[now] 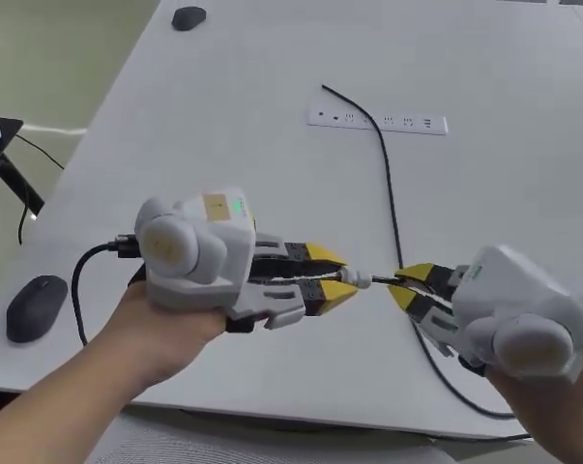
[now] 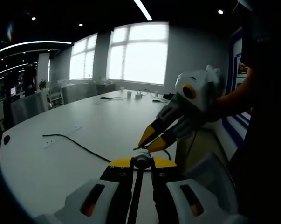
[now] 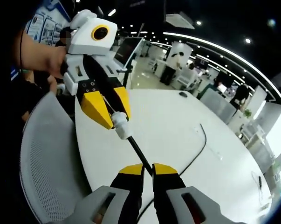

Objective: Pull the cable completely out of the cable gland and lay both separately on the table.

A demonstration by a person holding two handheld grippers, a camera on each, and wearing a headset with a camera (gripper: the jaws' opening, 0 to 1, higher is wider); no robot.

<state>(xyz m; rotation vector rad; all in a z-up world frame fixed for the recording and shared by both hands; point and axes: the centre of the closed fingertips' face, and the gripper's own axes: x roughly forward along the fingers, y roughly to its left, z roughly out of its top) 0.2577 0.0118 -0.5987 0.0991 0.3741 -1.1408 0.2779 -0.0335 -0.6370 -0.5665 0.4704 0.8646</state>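
Note:
Over the near edge of the white table (image 1: 272, 174), both grippers are held in the air, tips facing each other. My left gripper (image 1: 347, 278) is shut on a small white cable gland (image 1: 357, 280), which also sits between its yellow jaw tips (image 2: 141, 160). A thin black cable (image 1: 380, 280) comes out of the gland and runs into my right gripper (image 1: 399, 282), which is shut on it. The right gripper view has that cable (image 3: 136, 149) passing from the gland (image 3: 120, 125) down between the right gripper (image 3: 148, 169) jaws. More black cable (image 2: 135, 196) runs back between the left jaws.
A white power strip (image 1: 378, 121) lies mid-table, and its black cord (image 1: 393, 213) trails toward the near edge under my right hand. A dark mouse (image 1: 35, 307) sits at the near left and another (image 1: 188, 16) at the far edge. A mesh chair (image 3: 42, 154) stands below.

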